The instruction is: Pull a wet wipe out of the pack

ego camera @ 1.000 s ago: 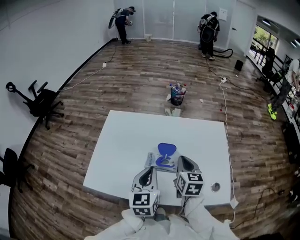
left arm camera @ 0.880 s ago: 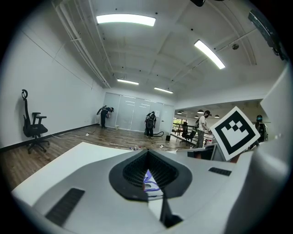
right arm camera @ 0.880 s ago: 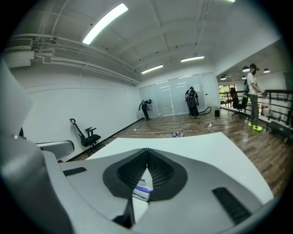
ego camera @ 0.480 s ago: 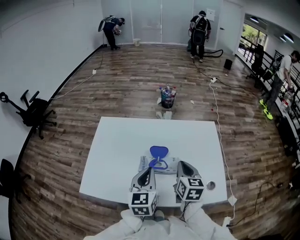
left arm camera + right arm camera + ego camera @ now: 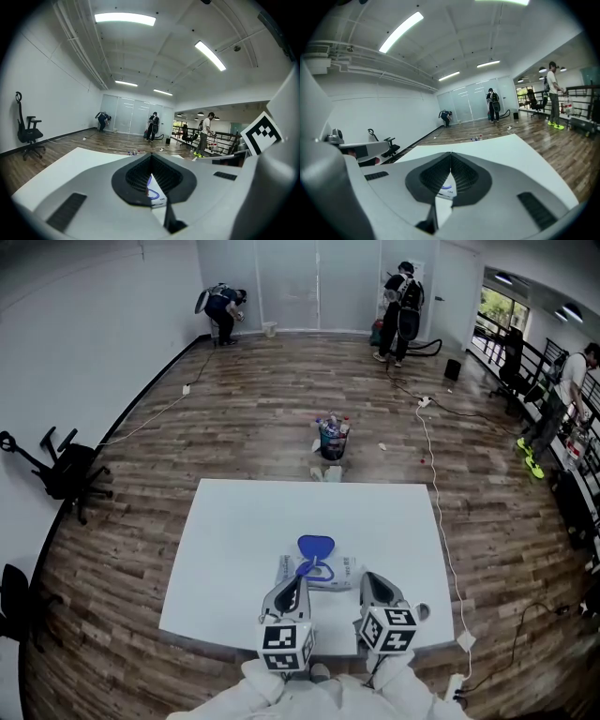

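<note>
Left gripper point(image 5: 297, 581): I saw jaws closed, nothing held | right gripper point(image 5: 367, 579): jaws closed, empty | wet wipe pack point(image 5: 328, 572): flat on my white table point(image 5: 234, 531), blue lid point(image 5: 316, 546) raised, just ahead of both tips.

wet wipe pack point(image 5: 325, 574) lying flat, blue lid point(image 5: 316, 547) open
pale, flat pack on the white surface point(image 5: 239, 540), toward its near edge; the lid stands flipped up at the far side.
</note>
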A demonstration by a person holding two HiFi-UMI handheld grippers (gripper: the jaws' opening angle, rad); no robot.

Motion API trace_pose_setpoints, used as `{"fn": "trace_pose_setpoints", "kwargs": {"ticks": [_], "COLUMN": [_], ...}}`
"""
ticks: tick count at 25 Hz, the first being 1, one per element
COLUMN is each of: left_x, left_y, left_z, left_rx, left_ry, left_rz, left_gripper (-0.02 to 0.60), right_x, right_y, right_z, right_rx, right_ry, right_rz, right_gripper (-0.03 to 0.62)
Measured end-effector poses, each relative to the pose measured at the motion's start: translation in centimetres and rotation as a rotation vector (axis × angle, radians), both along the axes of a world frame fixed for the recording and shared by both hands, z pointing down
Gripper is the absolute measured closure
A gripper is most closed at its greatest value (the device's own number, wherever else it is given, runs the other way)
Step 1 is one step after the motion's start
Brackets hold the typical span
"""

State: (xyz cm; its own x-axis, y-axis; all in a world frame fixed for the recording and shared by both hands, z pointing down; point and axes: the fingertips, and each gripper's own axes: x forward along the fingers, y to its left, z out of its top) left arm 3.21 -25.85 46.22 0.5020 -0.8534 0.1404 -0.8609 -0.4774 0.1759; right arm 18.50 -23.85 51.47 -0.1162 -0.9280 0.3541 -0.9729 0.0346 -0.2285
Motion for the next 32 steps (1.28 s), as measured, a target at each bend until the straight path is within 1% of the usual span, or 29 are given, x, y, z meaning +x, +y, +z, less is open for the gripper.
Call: {"fn": "trace_pose_setpoints", "kwargs": {"ticks": [10, 32], "left_x": [-0.3, -0.7], "left_y": [-0.4, -1.0], "left_z": [-0.3, -0.3], "left_rx": [0.006, 0.008], "left_ry": [0.001, 0.0], "left_rz": [-0.01, -0.021], "left_gripper": [0.581, 0.581], "right_x": [-0.7, -1.1], "right_y": [-0.6, -0.9], "right_z": [-0.7, -1.6], "right_rx": [0.042, 0.065], "right_ry": [0.008, 0.008], "right_rz": [-0.021, -0.026], "right_gripper": [0.583, 0.583]}}
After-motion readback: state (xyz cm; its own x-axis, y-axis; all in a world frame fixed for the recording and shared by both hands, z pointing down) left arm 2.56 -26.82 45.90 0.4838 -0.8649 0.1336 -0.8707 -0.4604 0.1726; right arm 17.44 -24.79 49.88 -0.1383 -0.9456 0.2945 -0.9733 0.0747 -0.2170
